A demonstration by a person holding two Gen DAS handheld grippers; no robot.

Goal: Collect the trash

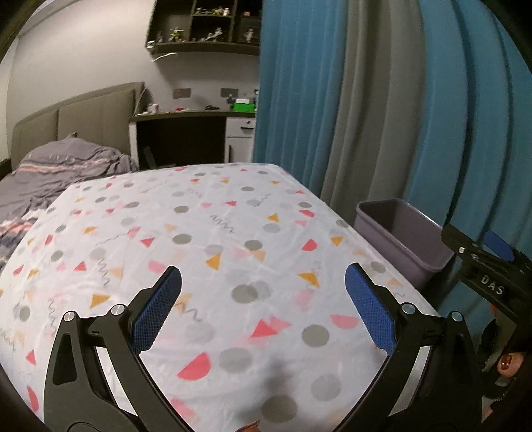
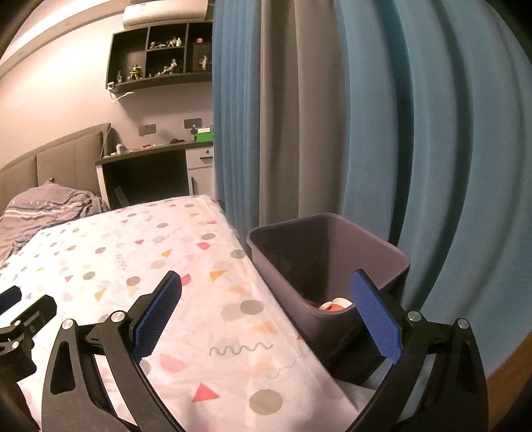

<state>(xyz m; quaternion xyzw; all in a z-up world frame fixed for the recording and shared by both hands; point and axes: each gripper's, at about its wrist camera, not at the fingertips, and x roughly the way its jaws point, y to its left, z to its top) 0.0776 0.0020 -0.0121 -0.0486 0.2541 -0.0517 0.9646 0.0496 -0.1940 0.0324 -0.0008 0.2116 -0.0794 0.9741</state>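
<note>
A purple trash bin [image 2: 332, 252] stands on the floor beside the table's right edge; it also shows in the left wrist view [image 1: 402, 239]. Orange and white trash [image 2: 334, 304] lies at its bottom. My right gripper [image 2: 266, 285] is open and empty, held above the table edge and the bin's near rim. My left gripper [image 1: 264, 279] is open and empty above the table with the patterned cloth [image 1: 212, 239]. The right gripper also shows at the right edge of the left wrist view [image 1: 485, 262].
Blue and grey curtains [image 2: 365, 116] hang behind the bin. A bed with a grey duvet [image 1: 56, 166] lies beyond the table. A dark desk [image 1: 186, 133] and wall shelves [image 1: 202, 26] stand at the back.
</note>
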